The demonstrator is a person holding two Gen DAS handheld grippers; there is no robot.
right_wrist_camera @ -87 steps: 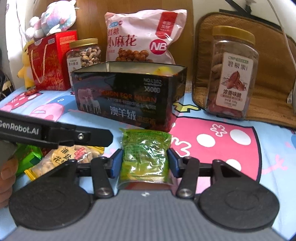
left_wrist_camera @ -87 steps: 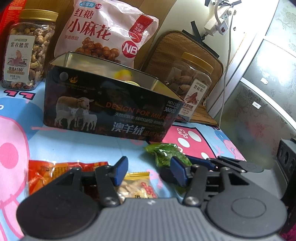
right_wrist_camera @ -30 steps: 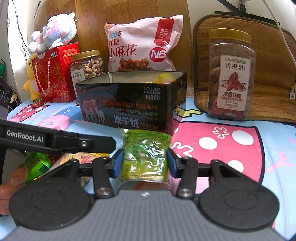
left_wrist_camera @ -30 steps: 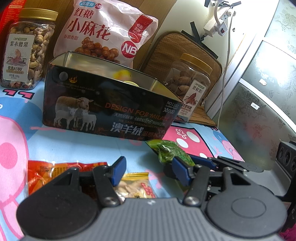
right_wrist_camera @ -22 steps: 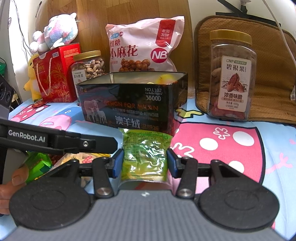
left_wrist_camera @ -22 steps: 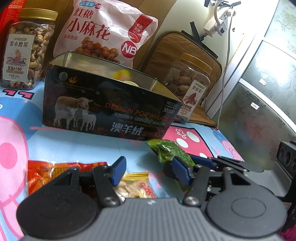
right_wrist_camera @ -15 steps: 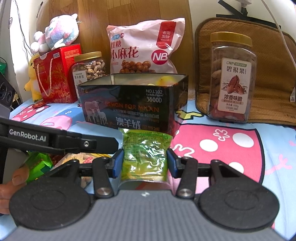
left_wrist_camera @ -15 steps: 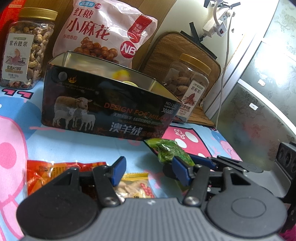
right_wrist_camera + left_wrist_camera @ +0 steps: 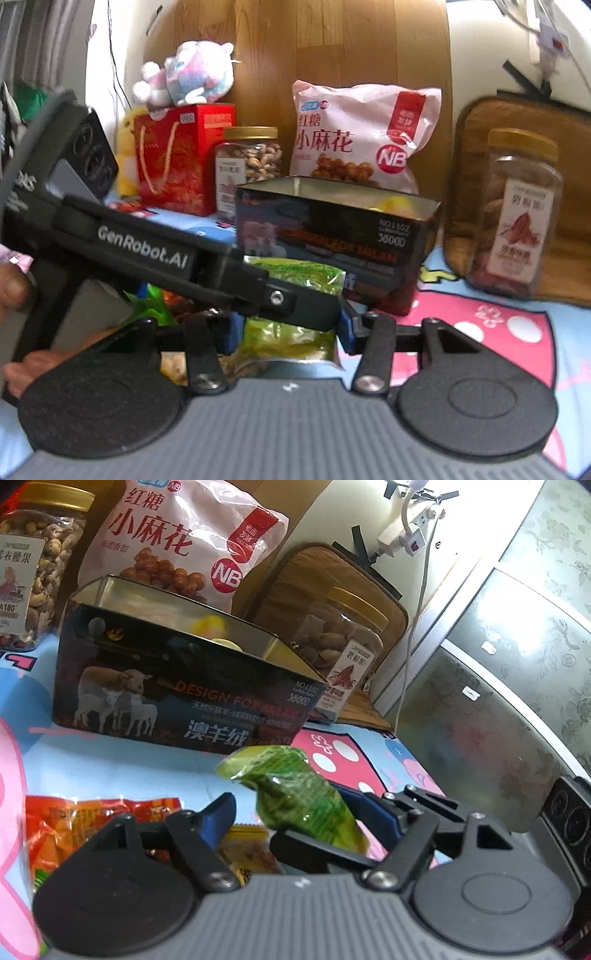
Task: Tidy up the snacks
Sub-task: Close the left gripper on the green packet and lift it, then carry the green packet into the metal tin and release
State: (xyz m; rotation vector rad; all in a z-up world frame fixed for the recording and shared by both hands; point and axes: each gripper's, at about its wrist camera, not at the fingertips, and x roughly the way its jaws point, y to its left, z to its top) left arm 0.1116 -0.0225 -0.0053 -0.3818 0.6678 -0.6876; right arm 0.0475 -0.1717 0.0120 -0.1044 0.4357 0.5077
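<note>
The right hand-held gripper (image 9: 286,334) is clamping a green crinkly foil snack packet (image 9: 291,306) between its blue pads, with the packet's long axis running straight ahead toward twelve o'clock. Directly beyond it, also at twelve o'clock and close by, an open dark rectangular metal tin printed with sheep (image 9: 332,236) is standing on a cartoon-print blue and pink cloth (image 9: 498,332); something yellow is already lying inside. The packet looks to be going up and over the tin's near wall.

The left hand-held gripper (image 9: 306,818) is crossing in front of the right one from nine o'clock, its black body lying across the packet's middle. Its jaws are opening, the green packet is showing between them, and neither pad appears to be pressing on it. That crossing body is the main obstruction.

An orange snack packet (image 9: 88,823) and a yellow peanut packet (image 9: 247,845) are lying at seven o'clock. Behind the tin, a gold-lidded clear jar of nuts (image 9: 249,166), a pink bag of fried dough twists (image 9: 358,136) and a second gold-lidded jar (image 9: 521,210) are standing well clear.
</note>
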